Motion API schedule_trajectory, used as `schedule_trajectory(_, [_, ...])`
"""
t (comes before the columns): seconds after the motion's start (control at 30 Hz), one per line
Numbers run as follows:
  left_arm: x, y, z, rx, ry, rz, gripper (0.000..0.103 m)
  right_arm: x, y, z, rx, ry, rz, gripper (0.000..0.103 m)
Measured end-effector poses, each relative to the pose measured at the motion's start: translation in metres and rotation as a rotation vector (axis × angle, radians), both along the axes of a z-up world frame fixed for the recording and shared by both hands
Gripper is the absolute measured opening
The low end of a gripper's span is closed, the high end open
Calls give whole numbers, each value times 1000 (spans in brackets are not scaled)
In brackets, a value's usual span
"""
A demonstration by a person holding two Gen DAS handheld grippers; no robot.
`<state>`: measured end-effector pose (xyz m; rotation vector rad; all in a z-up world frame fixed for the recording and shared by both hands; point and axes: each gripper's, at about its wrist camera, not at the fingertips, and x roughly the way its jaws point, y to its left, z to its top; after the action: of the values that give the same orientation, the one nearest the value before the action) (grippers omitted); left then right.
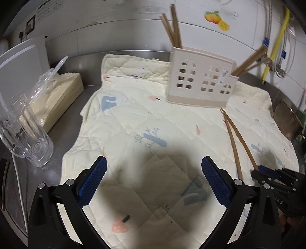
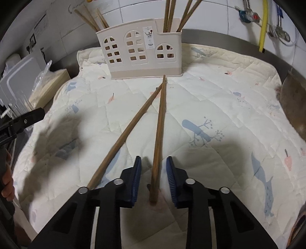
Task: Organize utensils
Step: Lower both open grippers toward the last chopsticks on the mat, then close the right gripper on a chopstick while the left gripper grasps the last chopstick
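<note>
Right gripper jaws straddle chopstick, not gripping; left gripper released.

Likely home kitchen: tiled wall, steel counter, chopstick holder.

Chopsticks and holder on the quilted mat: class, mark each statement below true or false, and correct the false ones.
1. Two chopsticks lie on the mat. True: one runs between the right tool's pads, the other lies left of it.
2. The holder is empty. False: chopsticks stand in it at both ends.
3. The left tool grips a chopstick. False: it is open, with nothing between its pads.
4. A clear glass mug stands left of the mat. True.
5. The holder lies tipped over. False: it stands upright.
</note>
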<state>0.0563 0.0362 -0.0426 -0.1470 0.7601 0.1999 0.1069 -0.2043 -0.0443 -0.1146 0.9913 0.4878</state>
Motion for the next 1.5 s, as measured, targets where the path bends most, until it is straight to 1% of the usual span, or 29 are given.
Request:
schedule_trajectory(0.1, [2, -11, -3, 9, 11, -25, 98, -2, 0, 0, -24, -18, 3, 13])
schedule_trajectory(0.17, [2, -20, -5, 15, 21, -48, 98, -2, -3, 0, -13, -16, -2, 8])
schedule_trajectory(0.2, [3, -22, -6, 18, 24, -53, 98, -2, -5, 0, -5, -13, -4, 8])
schedule_trajectory(0.3, [4, -34, -9, 25, 38, -83, 98, -3, -9, 2, 9, -17, -9, 7])
schedule_trajectory(0.47, [6, -55, -14, 0, 61, -148, 98, -7, -17, 7, 36, -31, -15, 7])
schedule_trajectory(0.63, [9, -80, -20, -3, 77, -210, 98, -11, -29, 16, 71, -56, -28, 7])
schedule_trajectory(0.8, [13, -97, -24, -28, 87, -252, 98, -13, -43, 26, 108, -81, -39, 6])
schedule_trajectory(0.9, [16, -106, -26, -32, 92, -272, 98, -14, -48, 30, 125, -90, -42, 6])
schedule_trajectory(1.0, [19, -113, -28, -24, 92, -287, 95, -14, -53, 30, 136, -92, -49, 6])
schedule_trajectory(1.07, [20, -118, -27, -27, 92, -308, 82, -14, -58, 30, 149, -89, -55, 6])
schedule_trajectory(1.1, [21, -119, -27, -31, 94, -315, 80, -14, -59, 31, 151, -90, -58, 6])
schedule_trajectory(1.17, [22, -119, -27, -47, 92, -328, 69, -14, -62, 31, 157, -92, -63, 6])
schedule_trajectory(1.2, [22, -120, -26, -55, 94, -336, 67, -14, -63, 32, 160, -94, -65, 6])
schedule_trajectory(1.27, [23, -122, -27, -57, 94, -343, 57, -15, -65, 33, 165, -98, -69, 6])
schedule_trajectory(1.3, [23, -122, -27, -59, 96, -347, 55, -15, -66, 34, 166, -99, -71, 6])
schedule_trajectory(1.37, [24, -123, -29, -71, 103, -355, 42, -16, -66, 35, 169, -101, -72, 6])
schedule_trajectory(1.4, [24, -123, -30, -79, 106, -360, 41, -16, -67, 35, 170, -101, -73, 6])
schedule_trajectory(1.47, [25, -124, -32, -89, 112, -366, 31, -17, -66, 35, 172, -101, -74, 6])
schedule_trajectory(1.5, [25, -124, -33, -91, 117, -368, 29, -17, -66, 35, 171, -102, -74, 6])
